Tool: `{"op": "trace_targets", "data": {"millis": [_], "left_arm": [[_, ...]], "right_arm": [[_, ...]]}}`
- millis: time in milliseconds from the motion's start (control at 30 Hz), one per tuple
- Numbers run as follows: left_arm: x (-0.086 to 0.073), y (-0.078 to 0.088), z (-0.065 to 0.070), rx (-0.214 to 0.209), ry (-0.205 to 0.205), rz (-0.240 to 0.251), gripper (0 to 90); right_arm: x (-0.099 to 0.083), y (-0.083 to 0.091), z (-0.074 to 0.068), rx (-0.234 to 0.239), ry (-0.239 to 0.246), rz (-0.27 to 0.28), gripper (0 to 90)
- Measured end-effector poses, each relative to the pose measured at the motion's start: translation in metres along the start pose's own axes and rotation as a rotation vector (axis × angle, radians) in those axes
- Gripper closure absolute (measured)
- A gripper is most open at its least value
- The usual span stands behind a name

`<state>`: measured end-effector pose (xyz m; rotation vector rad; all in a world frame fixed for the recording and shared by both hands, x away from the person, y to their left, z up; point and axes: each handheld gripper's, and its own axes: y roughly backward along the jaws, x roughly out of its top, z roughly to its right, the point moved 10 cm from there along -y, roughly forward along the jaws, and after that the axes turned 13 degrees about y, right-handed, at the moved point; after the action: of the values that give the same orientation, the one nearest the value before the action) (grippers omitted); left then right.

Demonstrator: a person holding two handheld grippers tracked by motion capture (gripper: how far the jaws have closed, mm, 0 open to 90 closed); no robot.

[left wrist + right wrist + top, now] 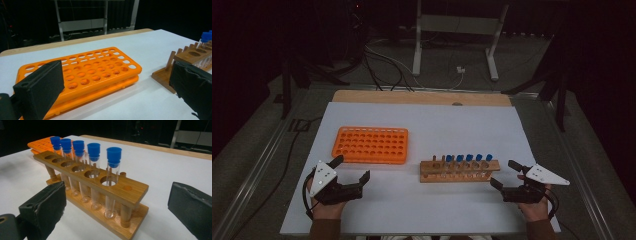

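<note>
On white tabletop [422, 125]: orange rack [370, 145] before left gripper [353, 169], wooden rack [459, 170] beside right gripper [504, 174]; jaws open, empty. Right gripper view: five blue-capped tubes [113, 167].

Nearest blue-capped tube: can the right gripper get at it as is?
Probably yes. The right gripper is open beside the wooden rack's end, and the nearest blue-capped tube stands in the end hole with nothing in between.
</note>
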<state>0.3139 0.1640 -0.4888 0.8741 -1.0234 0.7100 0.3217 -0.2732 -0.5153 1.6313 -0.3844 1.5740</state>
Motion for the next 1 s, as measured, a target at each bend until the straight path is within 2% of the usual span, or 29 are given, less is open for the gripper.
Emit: {"op": "trace_targets", "data": {"millis": [267, 533, 733, 833, 1000], "left_arm": [[0.001, 0.002, -0.004, 0.008, 0.03, 0.014, 0.8], [0.0, 0.002, -0.005, 0.016, 0.028, 0.006, 0.8], [-0.002, -0.002, -0.006, 0.021, 0.04, -0.003, 0.8], [-0.004, -0.002, -0.006, 0.028, 0.033, -0.007, 0.8], [-0.004, -0.001, -0.007, 0.034, 0.037, -0.005, 0.8]], "right_arm": [[0.0, 0.003, 0.004, -0.016, -0.008, 0.008, 2.1], [0.002, 0.003, 0.007, -0.029, -0.013, 0.007, 2.1], [0.011, 0.003, 0.011, -0.04, -0.009, 0.022, 2.1], [0.018, 0.002, 0.012, -0.028, 0.007, 0.016, 2.2], [0.03, -0.005, 0.009, 0.022, 0.037, -0.005, 7.1]]}}
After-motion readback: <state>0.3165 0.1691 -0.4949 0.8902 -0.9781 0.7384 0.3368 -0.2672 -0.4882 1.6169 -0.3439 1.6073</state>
